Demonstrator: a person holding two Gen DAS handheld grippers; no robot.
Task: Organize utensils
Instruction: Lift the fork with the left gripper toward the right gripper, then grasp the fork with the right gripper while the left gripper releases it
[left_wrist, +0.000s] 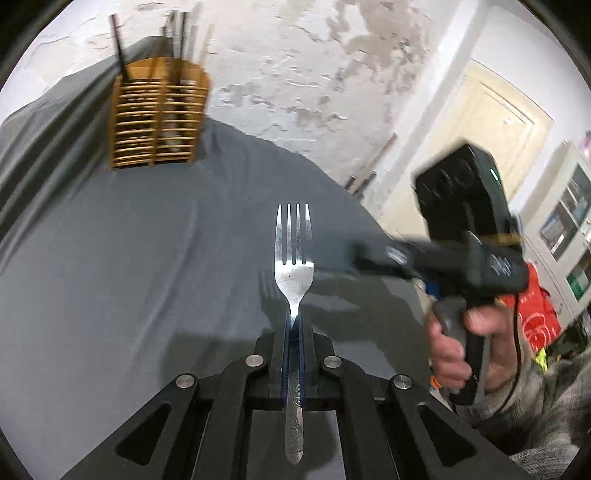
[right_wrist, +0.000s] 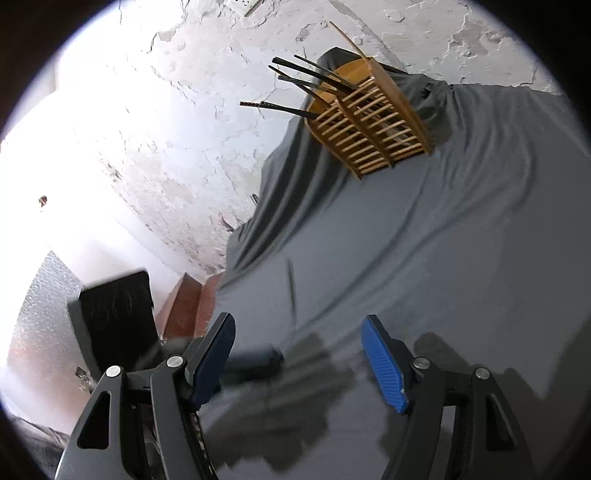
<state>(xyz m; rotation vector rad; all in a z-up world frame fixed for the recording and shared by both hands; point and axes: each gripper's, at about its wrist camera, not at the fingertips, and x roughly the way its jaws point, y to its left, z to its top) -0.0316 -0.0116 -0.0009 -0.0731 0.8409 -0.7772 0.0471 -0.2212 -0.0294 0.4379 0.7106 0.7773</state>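
Fork, clamped at its neck in the left gripper above the grey cloth, should enter the wooden holder handle-first or tines-up without tilting; right gripper jaws stand apart, empty.

Both wrist views look down across the grey cloth, sharing the distant wooden holder.

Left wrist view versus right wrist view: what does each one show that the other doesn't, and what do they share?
Only the left wrist view shows the fork clamped in the shut left gripper, tines forward, and the hand holding the other tool.

Only the right wrist view shows the right gripper open with nothing between its pads, and a thin dark stick lying on the cloth.

Both show the wooden utensil holder with dark chopsticks on the grey cloth.
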